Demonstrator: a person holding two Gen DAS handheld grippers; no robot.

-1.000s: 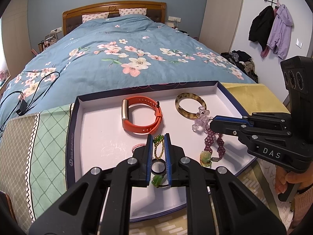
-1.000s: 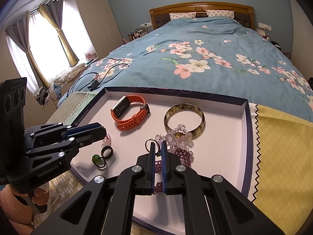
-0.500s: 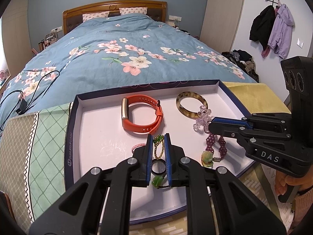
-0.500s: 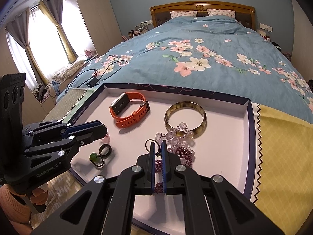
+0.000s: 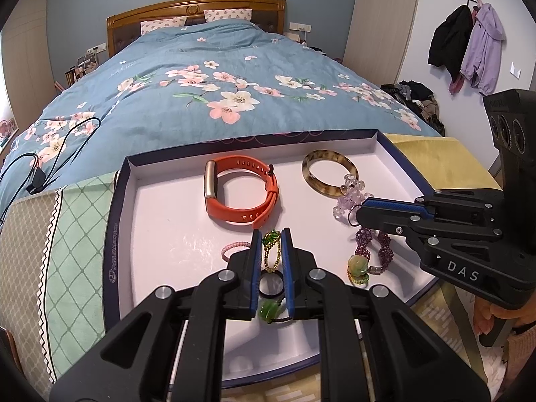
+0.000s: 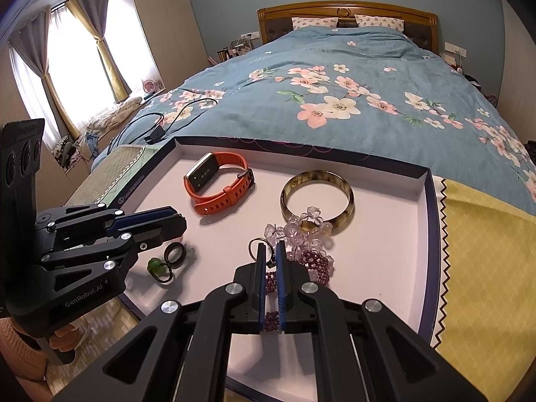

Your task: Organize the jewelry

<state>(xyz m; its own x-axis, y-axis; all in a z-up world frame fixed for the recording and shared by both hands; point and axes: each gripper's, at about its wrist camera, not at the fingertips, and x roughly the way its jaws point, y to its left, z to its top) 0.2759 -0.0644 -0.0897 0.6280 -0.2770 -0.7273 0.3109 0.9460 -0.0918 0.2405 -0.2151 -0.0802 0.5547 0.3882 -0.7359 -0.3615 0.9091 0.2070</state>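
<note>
bed [image 5: 207, 77]: blue flowered quilt, wooden headboard [image 6: 348, 8], two pillows | walls: blue behind bed, pale at sides | window [image 6: 72, 67]: bright daylight, grey and yellow curtains | coats [image 5: 469, 40]: on wall hooks | black cable [image 5: 50, 154]: on the quilt's edge

My left gripper [image 5: 271, 234] hides part of the pink band [image 5: 234, 247] and the near stretch of the gold-green chain [image 5: 271, 251], my right gripper [image 6: 272, 251] covers the middle of the purple bead bracelet [image 6: 313, 263], and the tray [image 6: 432, 234] has its near edge cut off.
</note>
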